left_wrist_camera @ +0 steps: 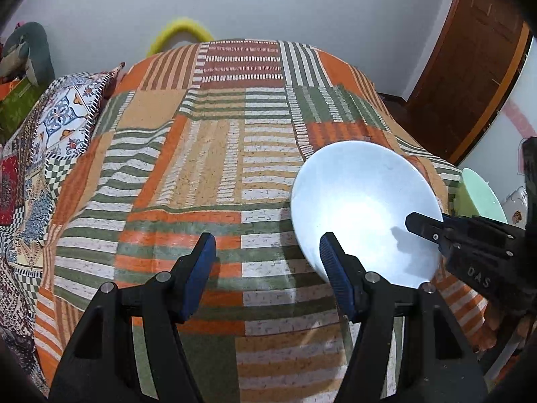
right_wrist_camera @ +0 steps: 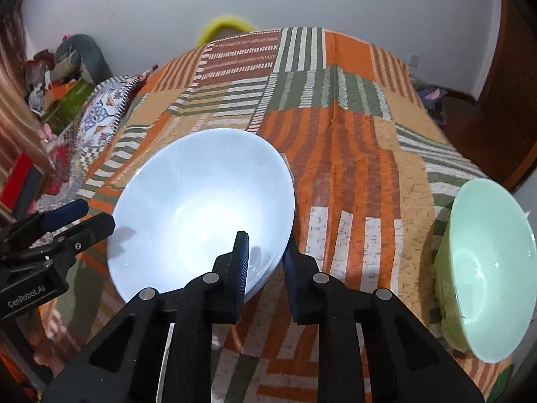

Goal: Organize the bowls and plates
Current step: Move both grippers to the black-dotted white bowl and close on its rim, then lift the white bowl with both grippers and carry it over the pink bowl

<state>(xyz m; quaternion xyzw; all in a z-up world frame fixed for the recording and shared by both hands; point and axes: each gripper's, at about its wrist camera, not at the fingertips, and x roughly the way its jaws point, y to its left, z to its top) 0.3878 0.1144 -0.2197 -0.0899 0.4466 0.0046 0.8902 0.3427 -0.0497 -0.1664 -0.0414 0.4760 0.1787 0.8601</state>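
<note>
Pale-blue and glossy, the bowl [right_wrist_camera: 201,208] sits tilted over the patchwork bedspread [right_wrist_camera: 352,168], and your right tongs [right_wrist_camera: 265,255] straddle its near rim, one pad inside and one outside; the fingers look closed onto the rim, so you seem to be carrying it, though whether its far edge rests on the cloth you cannot tell. From the left wrist view the same bowl [left_wrist_camera: 362,208] shows just beside your left tongs [left_wrist_camera: 265,262], which are spread wide with nothing between them. Off to the right a mint-green bowl [right_wrist_camera: 486,245] waits near the bed's edge, apart from the blue one. A thin white rim shows under your right tongs, too hidden to name. Judging by this, the sorting is barely underway: nothing is stacked yet, no plates are clearly visible, and the two bowls are not yet nested.
</note>
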